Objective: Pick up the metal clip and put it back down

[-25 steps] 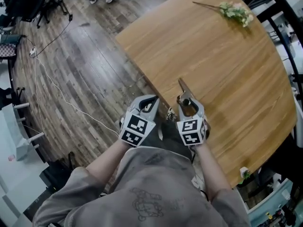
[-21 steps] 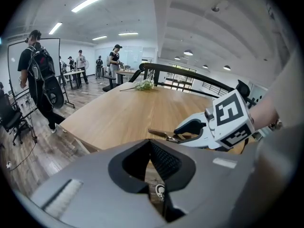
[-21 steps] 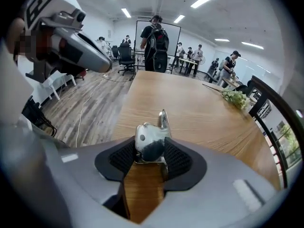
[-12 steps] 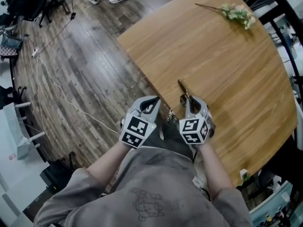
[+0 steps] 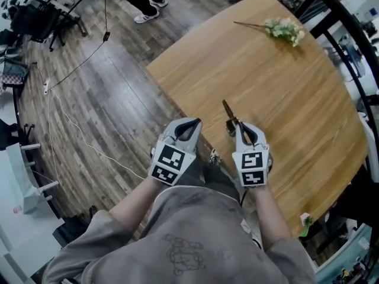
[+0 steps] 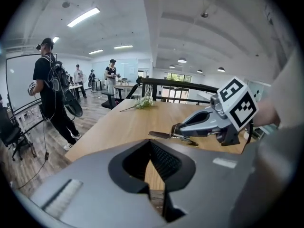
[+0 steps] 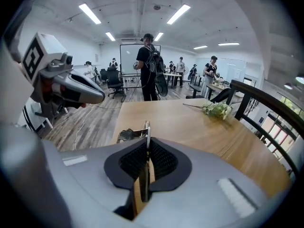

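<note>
The metal clip (image 5: pixel 229 112) is a dark spring clip with a long flat handle. My right gripper (image 5: pixel 239 125) is shut on it and holds it just above the round wooden table (image 5: pixel 284 81), near the table's left edge. Its jaws have just been closing, with the clip between them. The right gripper view shows the clip (image 7: pixel 147 136) edge-on between the pads, its wider end out to the left. My left gripper (image 5: pixel 192 123) hangs beside it over the floor, shut and holding nothing. From the left gripper view the clip (image 6: pixel 164 136) sticks out of the right gripper (image 6: pixel 183 127).
A sprig of white flowers (image 5: pixel 281 28) lies at the table's far side. A black railing (image 5: pixel 349 52) curves round the right. A cable (image 5: pixel 77 123) trails over the wood floor at left. A person (image 6: pixel 52 89) with a backpack stands beyond the table, with others further back.
The right jaws closed on the clip, which lay on the table a second ago. Both grippers have since risen, and the clip has come up off the tabletop.
</note>
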`<state>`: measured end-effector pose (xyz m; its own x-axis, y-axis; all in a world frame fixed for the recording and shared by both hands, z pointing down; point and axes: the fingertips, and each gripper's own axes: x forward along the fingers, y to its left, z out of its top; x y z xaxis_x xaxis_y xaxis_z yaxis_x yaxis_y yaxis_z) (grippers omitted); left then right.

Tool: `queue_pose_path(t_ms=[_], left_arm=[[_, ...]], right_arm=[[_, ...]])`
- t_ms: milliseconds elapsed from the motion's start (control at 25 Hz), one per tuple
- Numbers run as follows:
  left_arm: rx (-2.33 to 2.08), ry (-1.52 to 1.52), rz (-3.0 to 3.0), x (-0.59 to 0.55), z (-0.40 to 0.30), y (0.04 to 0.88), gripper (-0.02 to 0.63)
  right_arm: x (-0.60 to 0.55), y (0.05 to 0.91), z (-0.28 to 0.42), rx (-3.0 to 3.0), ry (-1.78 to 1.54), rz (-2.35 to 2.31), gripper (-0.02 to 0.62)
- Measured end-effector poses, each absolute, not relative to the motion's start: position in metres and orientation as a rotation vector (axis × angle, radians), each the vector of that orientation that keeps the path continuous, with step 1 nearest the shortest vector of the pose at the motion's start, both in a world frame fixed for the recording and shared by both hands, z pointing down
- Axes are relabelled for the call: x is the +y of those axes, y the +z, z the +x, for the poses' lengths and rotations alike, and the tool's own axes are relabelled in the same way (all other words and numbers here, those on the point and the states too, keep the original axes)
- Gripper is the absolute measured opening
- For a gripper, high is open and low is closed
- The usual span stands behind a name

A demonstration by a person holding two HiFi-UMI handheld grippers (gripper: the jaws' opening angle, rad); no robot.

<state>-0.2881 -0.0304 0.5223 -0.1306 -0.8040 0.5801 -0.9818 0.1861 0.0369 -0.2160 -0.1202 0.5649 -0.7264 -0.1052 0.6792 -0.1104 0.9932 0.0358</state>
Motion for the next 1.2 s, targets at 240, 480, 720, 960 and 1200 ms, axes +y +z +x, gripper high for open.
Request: queue_pose_path(t_ms=[240,480,720,960,1200], left_arm=[[-2.037,0.513,1.805,-0.055,-0.289,0.466,0.002],[-2.056,0.493,1.945,-0.083,-0.286,0.417,0.002],[-2.053,0.468,2.078,-0.099,-0.277,0.374,0.002],[-2.030,0.451,2.195,-0.109,-0.266,0.346,0.002],[-1.955,0.442,2.310,-0.121,-0.244,0.331,0.002]], right_arm=[[-0.136,0.489,-0.220,-2.517,0.048,0.241,0.012],[-0.153,0.422,-0.214,-2.613,0.038,0.360,0.012],[-0.163,0.367,-0.190,-2.675,0.011,0.489,0.012],[-0.159,0.340,-0.170,-2.690,-0.011,0.552,0.012],[-0.161,0.325,-0.139,-2.686,0.010,0.696,0.012]])
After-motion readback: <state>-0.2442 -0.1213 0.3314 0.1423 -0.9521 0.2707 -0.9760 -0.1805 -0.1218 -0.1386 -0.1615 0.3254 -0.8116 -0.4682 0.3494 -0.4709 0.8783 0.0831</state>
